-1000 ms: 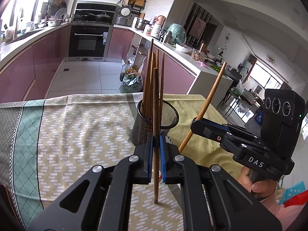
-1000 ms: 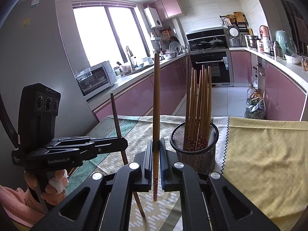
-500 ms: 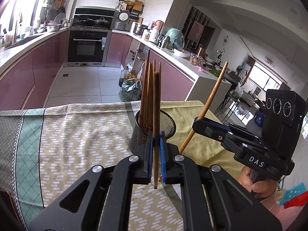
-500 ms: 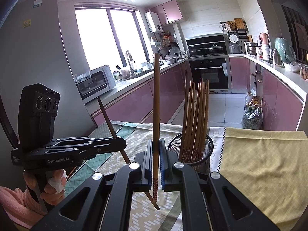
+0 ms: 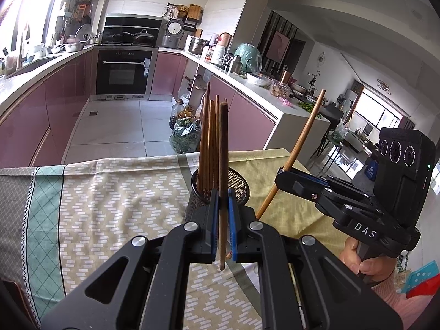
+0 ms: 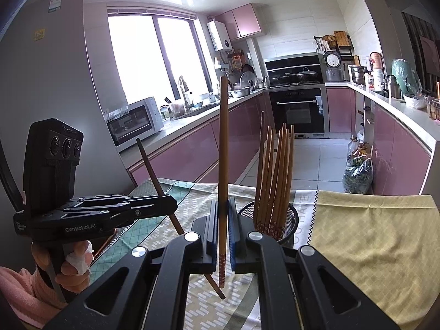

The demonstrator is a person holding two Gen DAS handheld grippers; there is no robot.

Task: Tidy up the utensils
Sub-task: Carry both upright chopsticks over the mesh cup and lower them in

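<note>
The left tongs are gripping a dark chopstick upright, its tip hanging above the cloth-covered surface; the right tongs are clamping a lighter chopstick the same way; a mesh holder is standing on the surface just beyond both tongs, already carrying a bundle of chopsticks; a person's hand is gripping each handle.
</note>
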